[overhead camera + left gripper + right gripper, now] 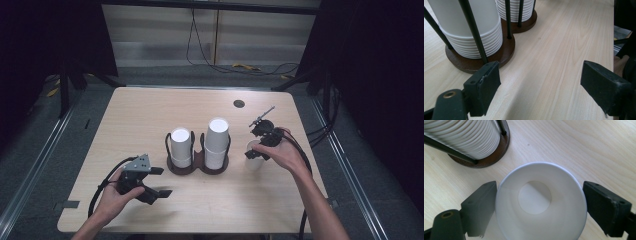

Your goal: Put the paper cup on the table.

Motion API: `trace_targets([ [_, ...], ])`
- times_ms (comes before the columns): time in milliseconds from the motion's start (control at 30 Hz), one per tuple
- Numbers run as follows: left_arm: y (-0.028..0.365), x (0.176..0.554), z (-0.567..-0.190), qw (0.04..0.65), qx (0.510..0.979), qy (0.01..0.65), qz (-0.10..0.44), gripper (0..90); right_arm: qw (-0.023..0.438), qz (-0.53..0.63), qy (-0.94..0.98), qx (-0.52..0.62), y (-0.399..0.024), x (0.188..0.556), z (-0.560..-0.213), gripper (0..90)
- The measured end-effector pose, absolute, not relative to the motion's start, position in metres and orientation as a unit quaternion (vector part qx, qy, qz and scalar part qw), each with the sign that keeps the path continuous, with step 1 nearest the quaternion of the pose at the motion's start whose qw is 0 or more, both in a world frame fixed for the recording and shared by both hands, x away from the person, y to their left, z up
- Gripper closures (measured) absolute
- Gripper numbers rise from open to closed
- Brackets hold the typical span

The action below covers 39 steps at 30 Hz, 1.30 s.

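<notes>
The left gripper [159,182] rests nearest, wide open and empty, near-left of the cup holder [198,166]. The right gripper [537,207] stands open around a single paper cup [541,202] just right of the holder, with the pads seemingly not pressing. Pulling away carelessly could tip this light cup. The right gripper view reveals its empty inside.

table: light wood [150,110], round grommet hole [239,103]
floor: grey [75,145], cables [235,65]
wall: pale panels [160,30]
sides: dark curtains [380,75]
</notes>
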<state>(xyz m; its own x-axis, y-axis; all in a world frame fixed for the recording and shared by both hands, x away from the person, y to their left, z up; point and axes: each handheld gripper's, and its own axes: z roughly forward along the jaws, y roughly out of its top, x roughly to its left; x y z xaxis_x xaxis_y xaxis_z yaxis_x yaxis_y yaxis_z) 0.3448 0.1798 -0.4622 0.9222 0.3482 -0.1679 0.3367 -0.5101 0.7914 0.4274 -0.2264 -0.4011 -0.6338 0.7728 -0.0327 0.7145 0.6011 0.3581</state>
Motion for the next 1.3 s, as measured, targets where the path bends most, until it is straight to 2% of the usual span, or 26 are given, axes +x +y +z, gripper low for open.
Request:
trace_targets([
  [467, 0.183, 0.346, -0.459, 0.465, 0.86, 0.21, 0.026, 15.9, 0.113, 0.234, 0.865, 0.43, -0.233, 0.42, -0.394, 14.4],
  [900, 0.184, 0.347, -0.458, 0.481, 0.847, 0.224, 0.026, 15.9, 0.162, 0.321, 0.827, 0.431, -0.24, 0.408, -0.392, 14.9],
  [1300, 0.182, 0.346, -0.459, 0.489, 0.84, 0.232, 0.028, 15.9, 0.198, 0.399, 0.788, 0.425, -0.242, 0.38, -0.394, 14.6],
])
